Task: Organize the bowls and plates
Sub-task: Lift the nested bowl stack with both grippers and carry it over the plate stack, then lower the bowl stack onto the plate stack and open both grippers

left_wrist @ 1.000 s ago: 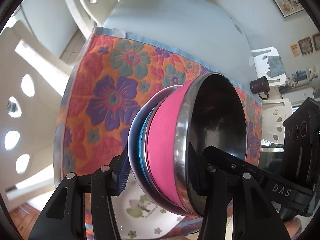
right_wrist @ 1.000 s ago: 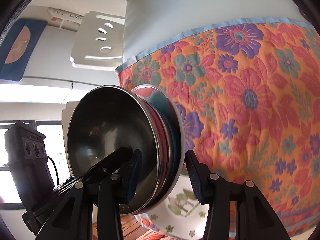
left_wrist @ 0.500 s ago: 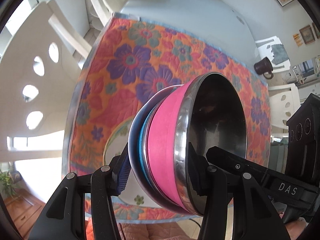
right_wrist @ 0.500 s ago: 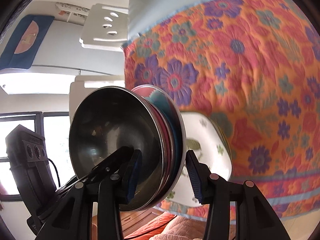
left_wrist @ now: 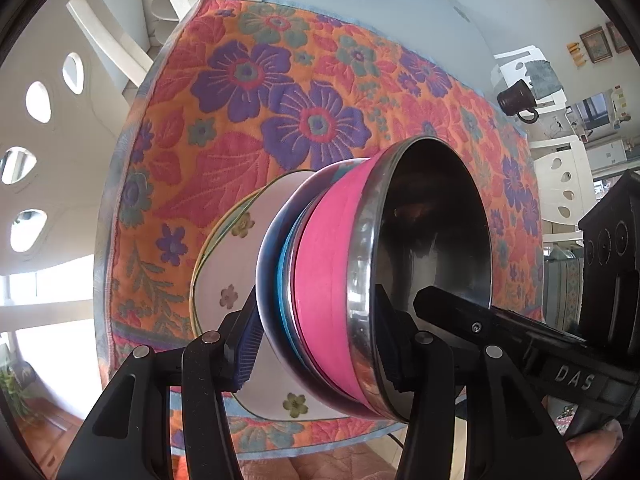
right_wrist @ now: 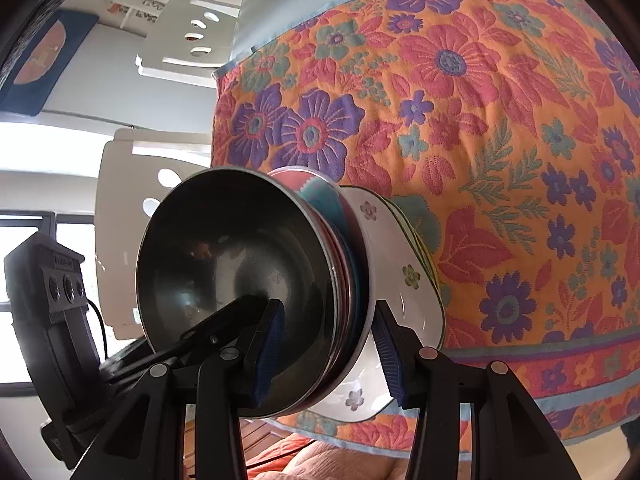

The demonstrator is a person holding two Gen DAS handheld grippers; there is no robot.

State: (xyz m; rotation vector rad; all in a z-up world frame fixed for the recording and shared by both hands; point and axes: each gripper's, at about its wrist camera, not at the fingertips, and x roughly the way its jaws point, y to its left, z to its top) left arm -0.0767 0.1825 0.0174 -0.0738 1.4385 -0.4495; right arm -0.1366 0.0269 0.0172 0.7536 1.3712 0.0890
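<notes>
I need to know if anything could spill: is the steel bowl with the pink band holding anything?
Empty. The steel bowl with the pink band shows only bare, dark reflective metal inside, from both wrist views.

Stack between the claw's blue ribbed pads [left_wrist: 245, 354]: steel bowl [left_wrist: 436, 248] dark and shiny inside with a hot-pink outer wall, then a light-blue band and a dark navy rim. Beyond the claw, white plate [left_wrist: 240, 256] with small olive and mauve flowers, yellow-green edge. Under it, orange quilted cloth [right_wrist: 500, 128] with purple, red and teal flowers, pale blue border.
</notes>
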